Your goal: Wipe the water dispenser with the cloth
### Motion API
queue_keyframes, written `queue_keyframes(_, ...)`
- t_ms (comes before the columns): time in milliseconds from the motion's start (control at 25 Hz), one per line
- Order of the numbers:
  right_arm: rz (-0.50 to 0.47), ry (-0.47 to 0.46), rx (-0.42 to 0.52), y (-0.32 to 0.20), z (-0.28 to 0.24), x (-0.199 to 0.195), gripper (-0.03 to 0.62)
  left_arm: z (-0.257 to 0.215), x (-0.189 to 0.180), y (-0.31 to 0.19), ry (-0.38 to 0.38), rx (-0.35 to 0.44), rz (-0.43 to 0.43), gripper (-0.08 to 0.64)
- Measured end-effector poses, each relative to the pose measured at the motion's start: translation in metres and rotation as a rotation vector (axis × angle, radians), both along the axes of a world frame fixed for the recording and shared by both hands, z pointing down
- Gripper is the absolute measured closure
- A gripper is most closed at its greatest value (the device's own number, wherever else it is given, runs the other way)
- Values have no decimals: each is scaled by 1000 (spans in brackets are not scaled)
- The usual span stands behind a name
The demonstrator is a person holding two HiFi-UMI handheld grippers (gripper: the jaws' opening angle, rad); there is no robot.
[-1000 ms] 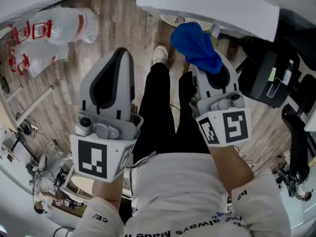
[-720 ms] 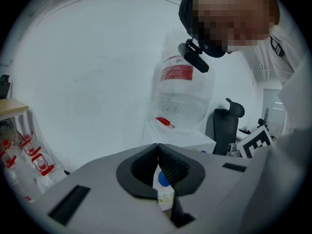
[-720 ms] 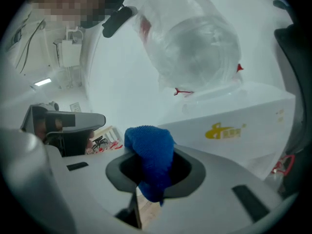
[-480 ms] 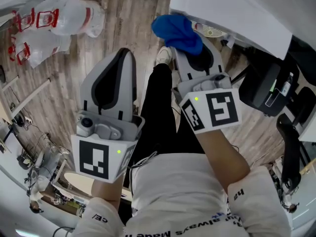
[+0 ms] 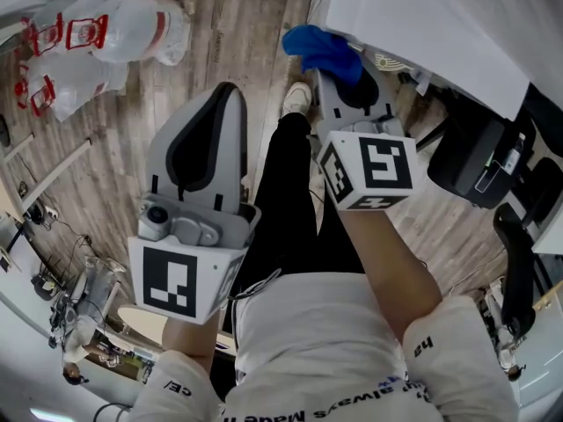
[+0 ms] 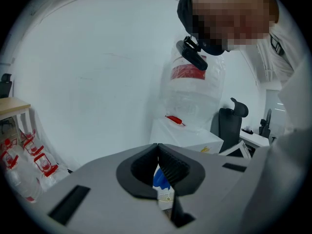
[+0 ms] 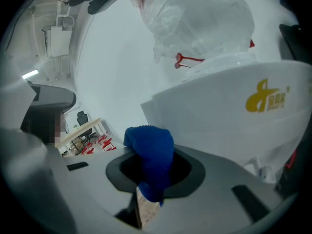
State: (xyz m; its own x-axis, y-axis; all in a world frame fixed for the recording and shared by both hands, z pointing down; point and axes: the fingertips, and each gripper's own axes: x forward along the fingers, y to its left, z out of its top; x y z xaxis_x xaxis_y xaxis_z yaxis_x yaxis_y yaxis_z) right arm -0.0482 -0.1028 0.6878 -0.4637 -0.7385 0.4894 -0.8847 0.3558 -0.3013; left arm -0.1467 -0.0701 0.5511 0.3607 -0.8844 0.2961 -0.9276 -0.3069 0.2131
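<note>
Right gripper (image 5: 341,70) is clamping its jaws on a blue cloth (image 5: 321,49), while the left gripper (image 5: 224,95) is hovering beside it with its jaws pressed together and nothing between them. A white water dispenser (image 5: 422,25) is filling the upper right of the head view, and in the right gripper view its front is showing a gold logo. A large clear water bottle (image 7: 204,18) with red markings is sitting upside down on top of it. Under both grippers a wooden floor (image 5: 114,148) is spreading out, with a few empty clear bottles (image 5: 88,42) with red labels lying on it at the upper left. A black office chair (image 6: 229,121) is standing behind the dispenser in the left gripper view. The person's legs in black trousers (image 5: 281,200) are showing between the two grippers, ending in a white shoe (image 5: 297,98). The cloth is bunching up above the right jaws and hanging down between them, just beside the dispenser's lower edge; whether it is touching the white surface cannot be made out.
</note>
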Motion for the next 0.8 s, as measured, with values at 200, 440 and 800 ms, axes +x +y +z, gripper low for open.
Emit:
queue_keyframes(200, 10, 2, -30, -1, 15, 0, 511, 0, -5, -7, -3, 6, -1, 540)
queue_keyframes(440, 67, 5, -88, -4, 44, 9, 511, 5, -6, -9, -9, -11, 10, 540)
queue_keyframes(800, 101, 43, -135, -6, 79, 11, 509, 12, -9, -13, -5, -30, 19, 540)
